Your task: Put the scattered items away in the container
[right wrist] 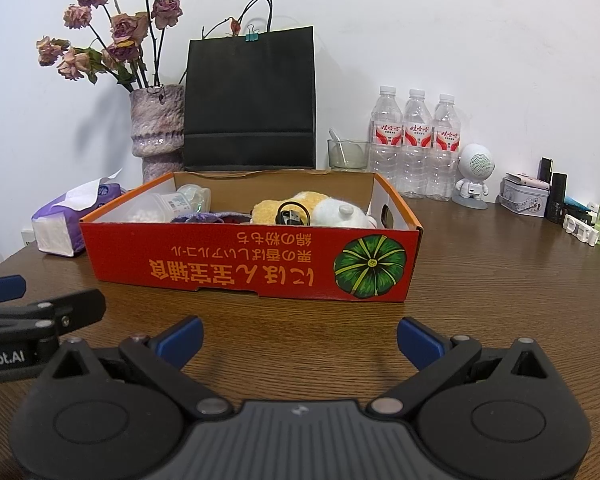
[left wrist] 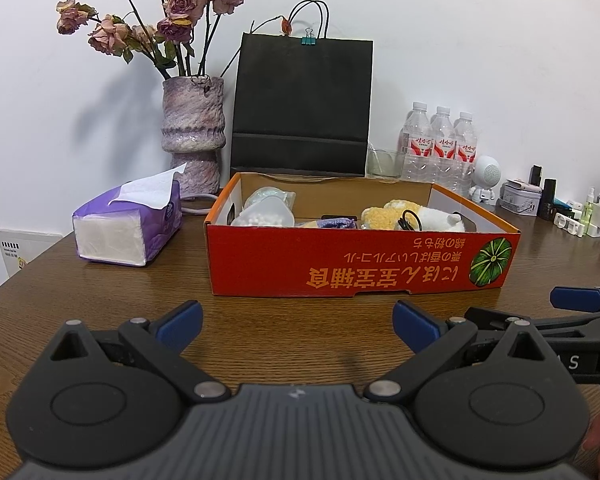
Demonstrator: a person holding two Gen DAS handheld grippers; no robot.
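Red cardboard box (left wrist: 360,258) sits mid-table on the wooden tabletop (left wrist: 140,300), open top, printing upside down. Inside: a clear plastic tub of white beads (left wrist: 264,214) at its left end, a purple cloth item (left wrist: 334,223) in the middle, a yellow-and-white plush toy (left wrist: 412,216) toward the right with a black cable coil (right wrist: 292,214) lying on it.

Left gripper (left wrist: 298,322) low over the table in front of the box, blue pads spread wide, nothing between them. Right gripper (right wrist: 300,334) likewise spread and empty.

Right wrist view alone shows the cable's USB plug and a spoon in the glass cup (right wrist: 348,154). Left wrist view shows the tissue pack (left wrist: 128,224) more fully, just beside the box.
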